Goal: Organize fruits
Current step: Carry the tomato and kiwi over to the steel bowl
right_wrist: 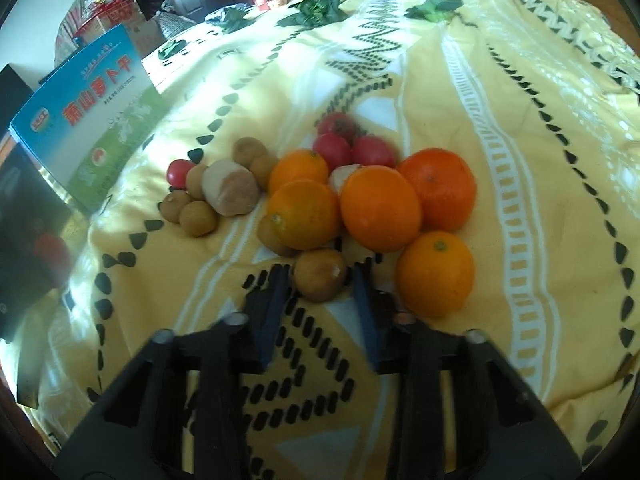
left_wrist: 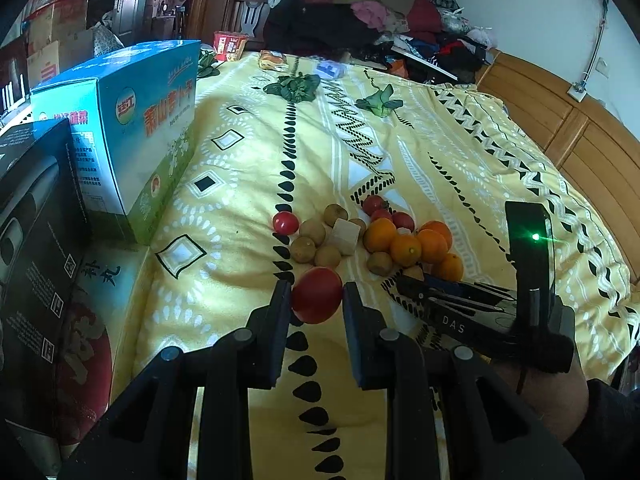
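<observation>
Item one: my left gripper (left_wrist: 316,300) is clamping a red tomato (left_wrist: 317,295) between its fingertips, lifted above the yellow patterned bedspread (left_wrist: 248,184). The tomato is near round, its slightly longer axis tilting up to the right; which way its stem end faces I cannot tell.

Item two: my right gripper (right_wrist: 320,276) is closing on a small brown fruit (right_wrist: 320,274), round with no clear long axis, a pale spot facing right. It is sitting between the fingertips at the near edge of the pile, just below the oranges (right_wrist: 380,208).
</observation>
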Motion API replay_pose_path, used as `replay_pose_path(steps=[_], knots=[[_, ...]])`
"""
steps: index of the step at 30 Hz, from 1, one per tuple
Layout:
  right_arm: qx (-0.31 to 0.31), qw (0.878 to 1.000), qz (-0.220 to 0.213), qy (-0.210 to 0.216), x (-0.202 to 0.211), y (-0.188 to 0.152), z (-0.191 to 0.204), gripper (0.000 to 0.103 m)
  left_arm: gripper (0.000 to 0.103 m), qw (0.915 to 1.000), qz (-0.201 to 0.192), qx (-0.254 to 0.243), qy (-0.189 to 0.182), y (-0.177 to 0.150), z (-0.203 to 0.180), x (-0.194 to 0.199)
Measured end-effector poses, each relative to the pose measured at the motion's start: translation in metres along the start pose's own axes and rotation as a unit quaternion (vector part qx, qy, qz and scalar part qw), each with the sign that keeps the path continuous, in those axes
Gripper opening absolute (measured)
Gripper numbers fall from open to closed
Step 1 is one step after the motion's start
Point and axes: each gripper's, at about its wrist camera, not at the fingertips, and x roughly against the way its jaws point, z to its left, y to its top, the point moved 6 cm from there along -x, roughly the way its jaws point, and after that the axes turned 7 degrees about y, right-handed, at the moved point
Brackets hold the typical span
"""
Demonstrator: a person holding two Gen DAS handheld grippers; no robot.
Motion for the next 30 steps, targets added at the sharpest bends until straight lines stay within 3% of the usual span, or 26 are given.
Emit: replay_pose_path(steps=[6, 15, 22, 30], knots=[[0.023, 0.999, -0.025, -0.001, 0.037, -0.006, 0.022, 0.025, 0.026, 0.9998, -0.016, -0.002, 0.008, 0.005, 0.002, 0.023], [0.076, 0.994, -0.081, 0.015, 0.107, 0.004, 0.093, 0.025, 0.026, 0.9973, -0.070, 0.007, 0.021, 0.020, 0.025, 0.091], [0.132, 0.986, -0.100, 0.031, 0.129, 0.023, 0.167, 0.025, 0.026, 0.9897, -0.115, 0.046, 0.072, 0.032, 0.090, 0.154], [0.204, 0.971, -0.108, 0.058, 0.134, 0.035, 0.268, 0.025, 0.026, 0.9725, -0.153, 0.108, 0.138, 0.031, 0.187, 0.217]])
